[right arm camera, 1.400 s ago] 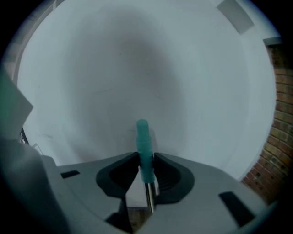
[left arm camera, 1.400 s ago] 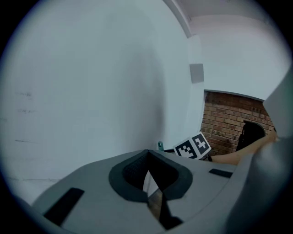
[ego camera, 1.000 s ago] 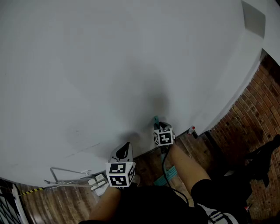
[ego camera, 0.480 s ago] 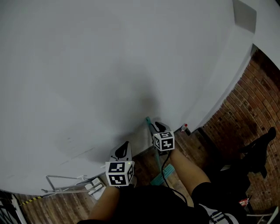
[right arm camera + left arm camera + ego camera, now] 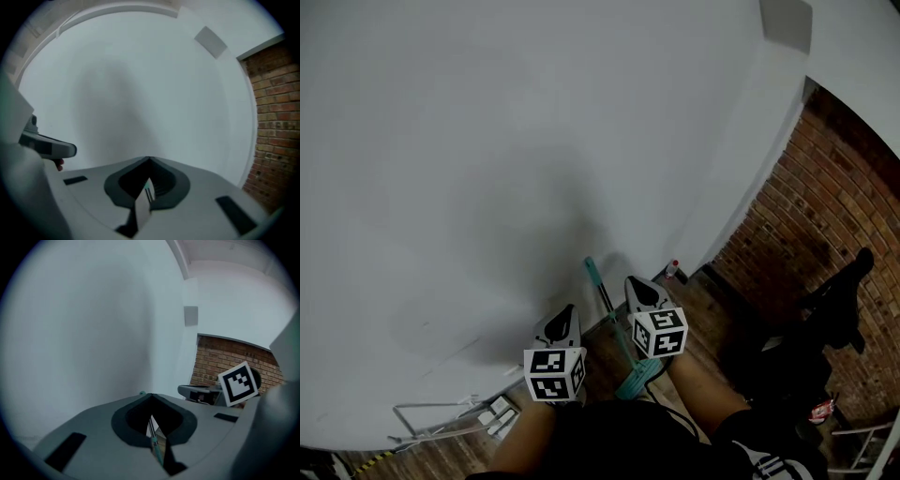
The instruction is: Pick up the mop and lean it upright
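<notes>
Grey wall [image 5: 487,141], brick corner [image 5: 825,206] far right — teal mop [image 5: 614,328] leans between my claws; left claw [image 5: 569,311] pressed together, right claw [image 5: 637,283] just closed on nothing. Best withdraw level, never brushing it.

**Matt paint, rough brick, smooth plastic**

The pale grey wall [image 5: 487,141] is smooth, matt paint. The red brick wall [image 5: 825,187] is rough, with recessed mortar joints. The brown plank floor [image 5: 712,309] looks like wood with a dull sheen. The teal mop [image 5: 602,292] has a smooth pole. The left gripper [image 5: 150,395] and right gripper [image 5: 149,159] have smooth, matt grey plastic shells.
</notes>
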Demonstrator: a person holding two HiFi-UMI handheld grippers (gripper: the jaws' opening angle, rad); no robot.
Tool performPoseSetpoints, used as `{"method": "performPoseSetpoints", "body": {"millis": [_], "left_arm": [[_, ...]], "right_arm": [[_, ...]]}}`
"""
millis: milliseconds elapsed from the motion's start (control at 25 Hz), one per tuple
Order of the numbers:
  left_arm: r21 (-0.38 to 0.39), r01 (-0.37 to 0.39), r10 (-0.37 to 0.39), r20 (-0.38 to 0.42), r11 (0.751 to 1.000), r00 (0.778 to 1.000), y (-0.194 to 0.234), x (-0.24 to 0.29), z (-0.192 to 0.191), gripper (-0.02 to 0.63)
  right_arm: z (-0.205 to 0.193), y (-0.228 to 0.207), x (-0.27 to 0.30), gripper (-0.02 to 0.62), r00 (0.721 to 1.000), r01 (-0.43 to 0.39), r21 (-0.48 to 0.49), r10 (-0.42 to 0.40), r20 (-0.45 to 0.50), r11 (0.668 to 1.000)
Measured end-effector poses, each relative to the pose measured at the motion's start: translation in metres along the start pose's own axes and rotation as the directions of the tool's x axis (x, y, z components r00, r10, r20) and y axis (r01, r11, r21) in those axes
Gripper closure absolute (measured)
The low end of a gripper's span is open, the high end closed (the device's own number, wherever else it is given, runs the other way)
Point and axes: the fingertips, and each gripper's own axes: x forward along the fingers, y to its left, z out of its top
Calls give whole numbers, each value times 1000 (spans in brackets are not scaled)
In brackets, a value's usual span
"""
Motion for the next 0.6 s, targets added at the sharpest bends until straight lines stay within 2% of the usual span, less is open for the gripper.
{"method": "performPoseSetpoints", "body": {"millis": [160,280,400,600], "left_arm": [[12,47,-47,0,999,999,-16,11,5,609],[18,78,-78,-6,997,997,-26,17,4,609],[24,105,-105,-16,994,994,-34,22,2,609],[33,129,-128,-27,991,991,-46,24,1,609]], "right_arm": [[12,1,-43,583,999,21,22,-22,43,1000],[19,-1,-65,583,996,56,0,-55,70,998],[18,-3,-77,583,995,74,-17,-72,75,997],[14,-14,-86,583,993,99,15,-100,68,995]]}}
